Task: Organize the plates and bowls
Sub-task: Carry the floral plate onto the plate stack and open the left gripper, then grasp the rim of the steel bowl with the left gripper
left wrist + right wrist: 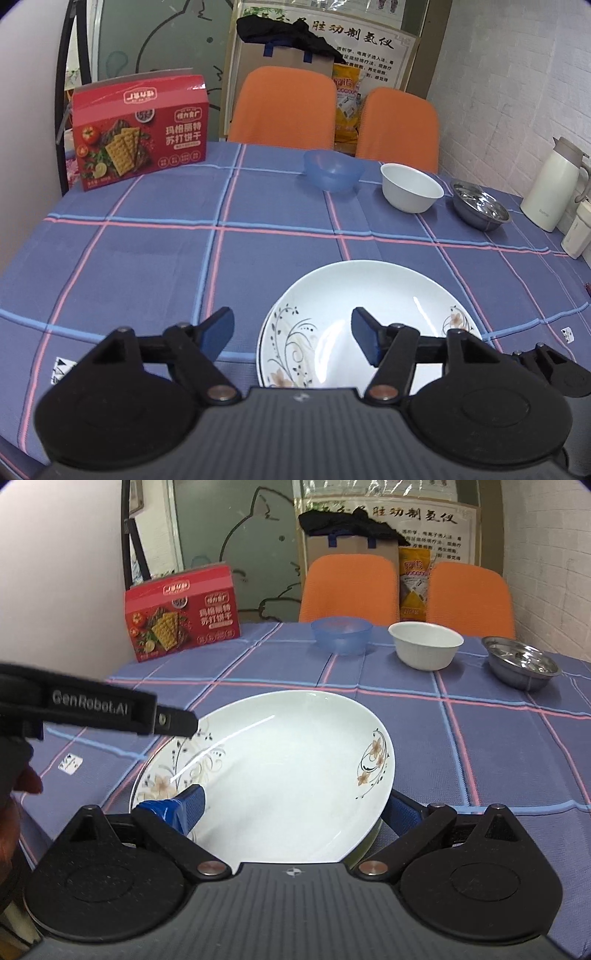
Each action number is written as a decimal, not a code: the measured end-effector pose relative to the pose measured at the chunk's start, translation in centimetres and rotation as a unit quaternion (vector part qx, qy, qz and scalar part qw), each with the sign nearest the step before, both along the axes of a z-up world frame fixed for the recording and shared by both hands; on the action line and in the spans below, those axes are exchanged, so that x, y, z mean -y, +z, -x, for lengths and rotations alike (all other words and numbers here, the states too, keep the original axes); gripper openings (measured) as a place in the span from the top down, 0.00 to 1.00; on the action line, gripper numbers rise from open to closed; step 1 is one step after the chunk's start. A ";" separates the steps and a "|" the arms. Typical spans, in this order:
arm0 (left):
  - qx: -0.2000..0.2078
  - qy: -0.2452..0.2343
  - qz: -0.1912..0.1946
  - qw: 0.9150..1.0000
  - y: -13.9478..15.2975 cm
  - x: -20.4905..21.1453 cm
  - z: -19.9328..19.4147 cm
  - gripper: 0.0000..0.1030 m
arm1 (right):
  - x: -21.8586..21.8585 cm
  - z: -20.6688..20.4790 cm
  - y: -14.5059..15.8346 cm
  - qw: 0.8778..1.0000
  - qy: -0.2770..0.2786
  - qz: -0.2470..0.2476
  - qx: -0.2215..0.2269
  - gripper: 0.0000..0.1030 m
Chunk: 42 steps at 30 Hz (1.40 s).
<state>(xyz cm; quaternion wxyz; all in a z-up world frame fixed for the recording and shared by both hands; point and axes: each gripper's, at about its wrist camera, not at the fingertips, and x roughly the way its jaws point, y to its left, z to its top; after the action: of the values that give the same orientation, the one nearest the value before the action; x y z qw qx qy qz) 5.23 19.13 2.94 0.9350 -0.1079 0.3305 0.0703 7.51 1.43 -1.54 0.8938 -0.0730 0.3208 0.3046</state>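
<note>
The right gripper (291,812) sits closest to the work: its jaws are spread wide around the near edge of the floral plate (280,775), one blue finger (188,805) lying over the plate's left rim and the other tucked under or beside the right rim. Whether the pads actually press the plate cannot be told, and the plate looks tilted, its right side raised, possibly over a second plate beneath.

The left gripper (293,338) hovers with its fingers apart and nothing between them, the plate just ahead and to its right, so the right hand is the nearer one for any lift.

Beyond the plate, across the checked tablecloth (147,258), three bowls stand in a row along the far edge: a blue bowl (341,635), a white bowl (424,644) and a steel bowl (522,662). All three appear empty. Stacking them likely remains undone.
</note>
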 end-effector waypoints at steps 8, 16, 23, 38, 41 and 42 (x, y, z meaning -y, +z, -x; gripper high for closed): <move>-0.001 -0.006 0.004 1.000 -0.1 0.6 -0.3 0.34 | 2.2 -0.5 1.3 0.999 -0.022 -0.028 0.018 0.14; -0.005 -0.033 -0.001 0.999 0.0 2.8 -0.9 0.27 | 4.6 -2.0 1.2 0.997 -0.047 -0.062 -0.016 0.13; -0.014 -0.054 -0.001 0.998 0.3 5.0 -2.8 0.27 | 7.4 -3.5 1.2 0.992 -0.073 -0.091 -0.041 0.13; -0.034 -0.114 -0.046 0.992 0.6 13.0 -8.8 0.27 | 19.0 -8.3 -0.5 0.959 -0.247 -0.127 -0.055 0.13; -0.042 -0.125 -0.051 0.990 0.2 14.4 -9.9 0.27 | 20.3 -8.8 -1.2 0.956 -0.255 -0.133 -0.062 0.13; -0.045 -0.128 -0.054 0.989 0.1 14.9 -10.2 0.27 | 20.6 -9.0 -1.4 0.956 -0.256 -0.130 -0.063 0.13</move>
<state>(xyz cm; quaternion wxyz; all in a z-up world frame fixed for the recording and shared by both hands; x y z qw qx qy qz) 15.45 4.28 3.08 0.9249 -0.0108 0.3792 -0.0276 16.52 -19.17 -2.99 0.9216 0.1483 0.3420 0.1085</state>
